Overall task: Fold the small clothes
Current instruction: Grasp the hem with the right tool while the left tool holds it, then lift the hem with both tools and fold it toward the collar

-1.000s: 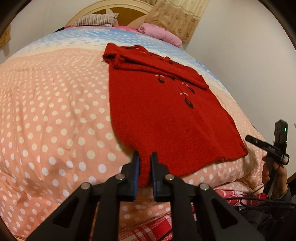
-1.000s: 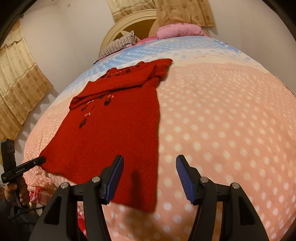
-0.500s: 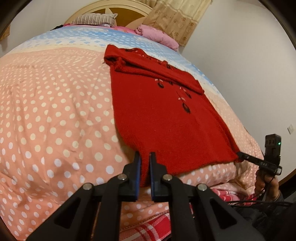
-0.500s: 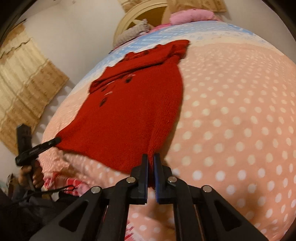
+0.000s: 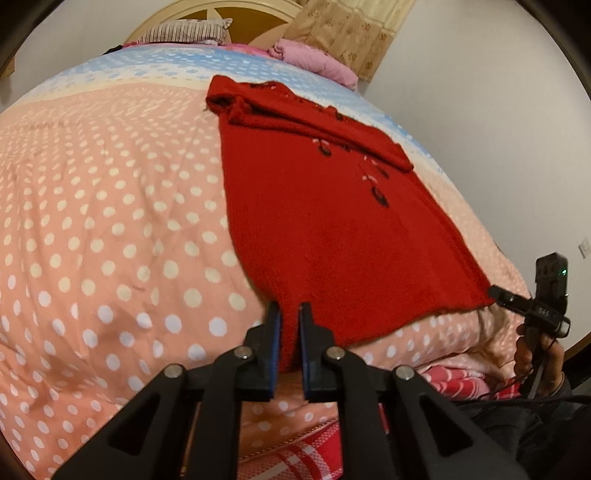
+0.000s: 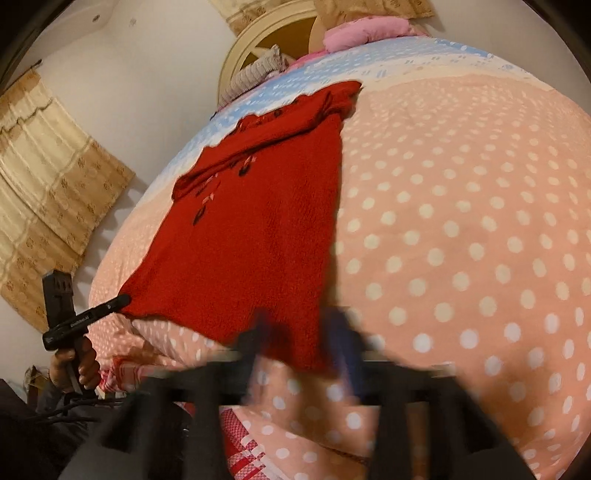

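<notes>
A red knitted sweater (image 5: 332, 229) lies flat on the polka-dot quilt (image 5: 110, 203), its sleeves folded across the chest and its hem towards me. My left gripper (image 5: 289, 314) is shut on the hem's left corner. In the right wrist view it shows side-on at that same corner (image 6: 123, 298). My right gripper (image 6: 303, 332) is blurred. Its jaws are opening and stand apart, with the right corner of the sweater's (image 6: 258, 236) hem between them. Seen from the left wrist, the right gripper (image 5: 495, 291) has its tip at that corner.
A striped pillow (image 5: 184, 35) and a pink pillow (image 5: 314, 61) lie by the headboard. White walls and beige curtains (image 6: 48, 177) flank the bed. A red plaid sheet (image 5: 295, 454) shows under the quilt's near edge. A hand (image 6: 74, 365) holds the left gripper's handle.
The right gripper started with its jaws apart, shut on the hem's right corner half a second ago, and now has them apart again, blurred. The left gripper's hold is unchanged.
</notes>
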`<state>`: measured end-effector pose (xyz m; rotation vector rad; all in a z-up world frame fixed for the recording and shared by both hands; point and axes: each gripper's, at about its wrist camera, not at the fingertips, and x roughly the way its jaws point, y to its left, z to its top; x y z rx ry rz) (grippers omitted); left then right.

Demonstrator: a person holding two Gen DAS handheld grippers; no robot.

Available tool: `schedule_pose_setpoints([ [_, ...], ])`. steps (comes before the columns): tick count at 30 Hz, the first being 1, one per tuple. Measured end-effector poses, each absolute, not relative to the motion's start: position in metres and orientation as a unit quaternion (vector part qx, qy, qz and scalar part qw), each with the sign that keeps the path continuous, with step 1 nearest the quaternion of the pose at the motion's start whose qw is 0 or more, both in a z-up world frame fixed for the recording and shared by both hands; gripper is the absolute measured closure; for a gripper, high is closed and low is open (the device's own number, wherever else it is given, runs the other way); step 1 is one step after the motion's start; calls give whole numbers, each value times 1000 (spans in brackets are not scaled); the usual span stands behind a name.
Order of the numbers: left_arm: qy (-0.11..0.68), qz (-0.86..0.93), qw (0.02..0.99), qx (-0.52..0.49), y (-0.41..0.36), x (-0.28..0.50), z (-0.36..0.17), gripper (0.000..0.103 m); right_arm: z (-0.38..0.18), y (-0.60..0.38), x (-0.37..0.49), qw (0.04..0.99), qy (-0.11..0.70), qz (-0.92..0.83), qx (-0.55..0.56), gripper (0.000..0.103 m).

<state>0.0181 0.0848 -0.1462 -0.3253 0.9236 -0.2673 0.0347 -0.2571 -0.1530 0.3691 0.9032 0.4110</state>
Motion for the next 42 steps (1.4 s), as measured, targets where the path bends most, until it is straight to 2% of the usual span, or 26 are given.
schedule_pose_setpoints([
  [2, 446, -118, 874, -155, 86, 19, -147, 81, -151, -251, 33, 868, 425, 199, 165, 44],
  [3, 444, -125, 873, -159, 87, 19, -147, 79, -151, -248, 33, 871, 424, 197, 155, 44],
  [5, 443, -132, 871, -167, 88, 19, -148, 64, -152, -251, 33, 871, 420, 198, 163, 44],
  [6, 441, -136, 871, -170, 87, 18, -148, 62, -153, -255, 33, 868, 418, 200, 177, 45],
  [8, 440, -137, 871, -169, 86, 18, -148, 60, -155, -259, 33, 867, 415, 198, 190, 57],
  [9, 440, -137, 872, -165, 85, 17, -147, 60, -156, -260, 33, 870, 416, 191, 186, 72],
  [10, 438, -137, 874, -160, 83, 16, -147, 61, -158, -261, 34, 872, 416, 181, 181, 82],
  [12, 440, -129, 878, -137, 81, 16, -147, 90, -161, -266, 35, 868, 418, 184, 192, 94],
  [13, 443, -132, 876, -141, 84, 17, -148, 94, -162, -267, 35, 865, 419, 189, 199, 95],
  [25, 394, -166, 877, -220, 109, 40, -114, 94, -126, -295, 53, 846, 343, 256, 317, 96],
  [30, 375, -185, 866, -275, 120, 61, -100, 94, -98, -291, 75, 859, 313, 257, 312, 96],
  [42, 332, -189, 880, -282, 131, 104, -67, 95, -39, -299, 132, 883, 267, 255, 289, 98],
])
